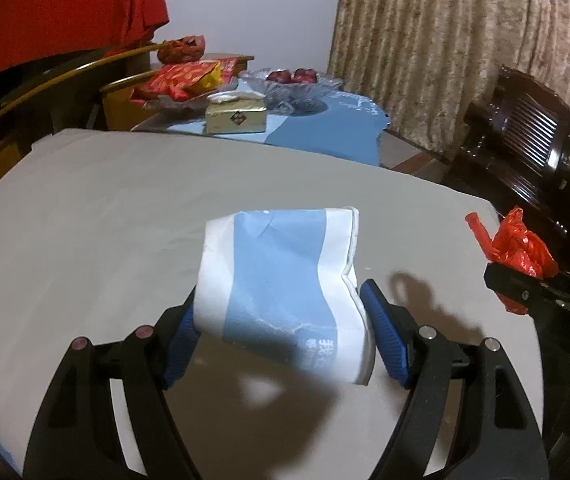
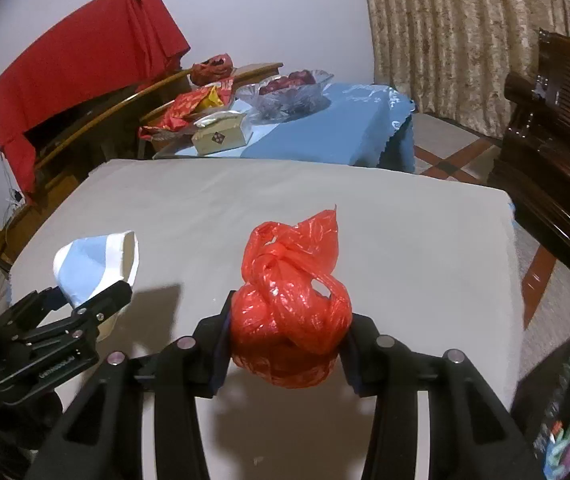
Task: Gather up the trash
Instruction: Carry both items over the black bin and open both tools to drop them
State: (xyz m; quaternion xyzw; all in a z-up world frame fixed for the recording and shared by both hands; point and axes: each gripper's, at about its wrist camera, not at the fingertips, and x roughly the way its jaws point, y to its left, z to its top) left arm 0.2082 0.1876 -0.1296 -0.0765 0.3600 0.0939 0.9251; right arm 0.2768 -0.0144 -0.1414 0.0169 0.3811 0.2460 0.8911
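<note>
The left gripper clamps a crushed blue-and-white paper cup between its blue-padded fingers, holding it clear above the grey-covered table, where its shadow falls below it. Alongside, the right gripper is closed on a knotted red plastic bag, also lifted off the same surface, with the bag's twisted ends pointing up. Behind the grey table, a blue-clothed table carries a gold tissue box, a glass fruit bowl and red snack packets, with a patterned curtain and a dark wooden chair to the right.
</note>
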